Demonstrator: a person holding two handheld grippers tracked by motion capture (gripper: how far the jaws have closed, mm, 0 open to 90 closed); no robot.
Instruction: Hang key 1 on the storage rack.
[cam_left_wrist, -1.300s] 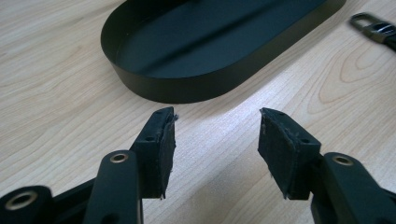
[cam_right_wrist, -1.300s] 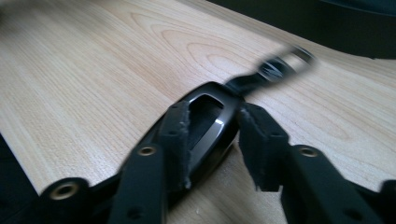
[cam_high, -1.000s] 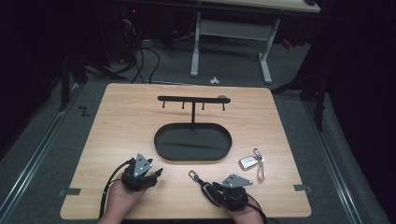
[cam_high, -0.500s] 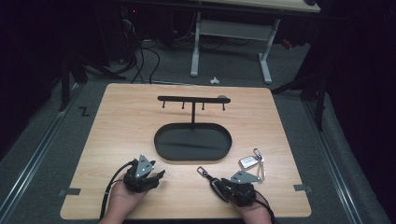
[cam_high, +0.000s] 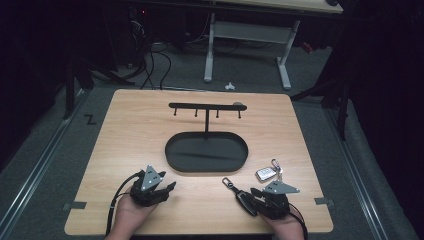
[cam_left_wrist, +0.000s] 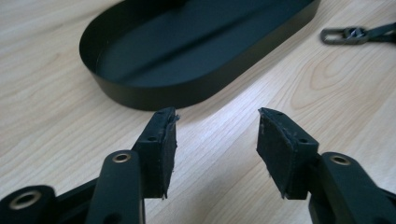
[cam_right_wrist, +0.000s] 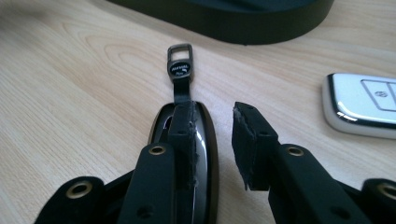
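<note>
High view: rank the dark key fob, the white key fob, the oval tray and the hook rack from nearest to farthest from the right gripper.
From the right gripper:
1. Dark key fob, at its jaws, strap toward the tray.
2. White key fob, just beyond, slightly right.
3. Oval tray, farther up, mid-table.
4. Hook rack, standing behind the tray.

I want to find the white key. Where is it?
In the high view, the white key lies on the table's right side, just right of the black tray and just ahead of the right gripper.

Black oval tray (cam_high: 172, 150) with hook stand (cam_high: 206, 107)
</note>
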